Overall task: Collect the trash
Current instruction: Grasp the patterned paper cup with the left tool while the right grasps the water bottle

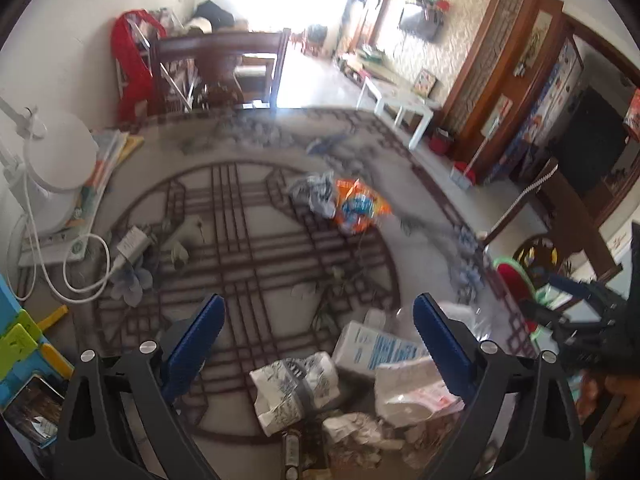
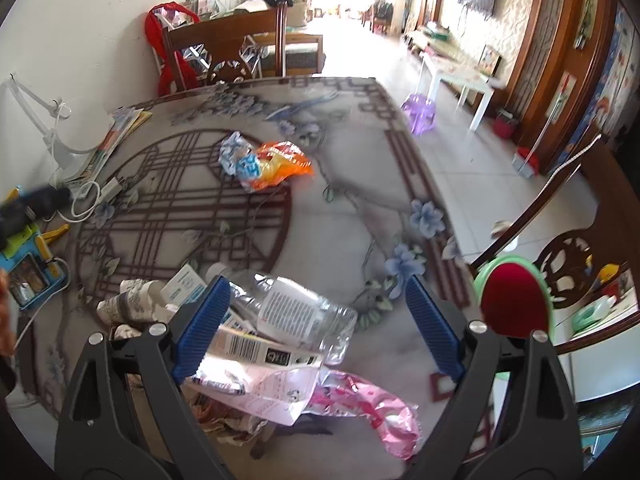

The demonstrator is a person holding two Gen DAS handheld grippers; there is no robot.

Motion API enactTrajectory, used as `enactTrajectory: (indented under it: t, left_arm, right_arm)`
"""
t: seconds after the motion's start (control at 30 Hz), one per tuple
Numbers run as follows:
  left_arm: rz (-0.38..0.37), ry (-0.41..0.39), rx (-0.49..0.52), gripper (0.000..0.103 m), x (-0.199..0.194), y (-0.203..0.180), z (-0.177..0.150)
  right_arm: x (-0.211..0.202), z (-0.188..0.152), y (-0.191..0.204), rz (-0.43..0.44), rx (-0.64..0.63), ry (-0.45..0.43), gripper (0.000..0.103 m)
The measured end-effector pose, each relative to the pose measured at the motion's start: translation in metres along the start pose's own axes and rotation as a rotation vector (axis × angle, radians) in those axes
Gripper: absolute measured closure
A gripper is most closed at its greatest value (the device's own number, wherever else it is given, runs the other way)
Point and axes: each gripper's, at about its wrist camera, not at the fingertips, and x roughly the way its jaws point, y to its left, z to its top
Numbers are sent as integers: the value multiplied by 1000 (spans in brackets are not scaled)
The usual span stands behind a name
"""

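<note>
A pile of trash lies at the near edge of the patterned table (image 1: 248,240): crumpled paper (image 1: 294,384), a white and blue carton (image 1: 372,346), a clear plastic bottle (image 2: 296,312), a barcoded box (image 2: 256,346) and a pink wrapper (image 2: 368,404). Farther out lie an orange snack bag (image 1: 360,204) (image 2: 280,164) and a crumpled grey wrapper (image 1: 314,194) (image 2: 232,152). My left gripper (image 1: 318,320) is open and empty above the pile. My right gripper (image 2: 318,300) is open and empty, its jaws standing around the bottle without touching it.
A white lamp base (image 1: 60,156), books (image 1: 104,168) and a charger with a cable (image 1: 128,246) sit at the table's left. A blue toy and a phone (image 1: 32,408) lie at the near left. Wooden chairs (image 2: 232,48) stand behind and right of the table.
</note>
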Motion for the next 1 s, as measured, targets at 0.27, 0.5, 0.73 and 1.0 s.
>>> enactTrajectory:
  t: [0.27, 0.5, 0.73, 1.0]
  left_arm:
    - [45, 260, 36, 19, 69, 18, -43]
    - [29, 387, 269, 19, 111, 4, -56]
    - [17, 404, 207, 52, 133, 12, -56]
    - [56, 283, 9, 54, 112, 34, -40]
  right_arm:
    - [9, -6, -9, -6, 26, 40, 16]
    - [28, -5, -10, 25, 22, 96, 16]
    - [48, -7, -7, 28, 4, 158, 16]
    - [76, -6, -1, 47, -70, 231, 16]
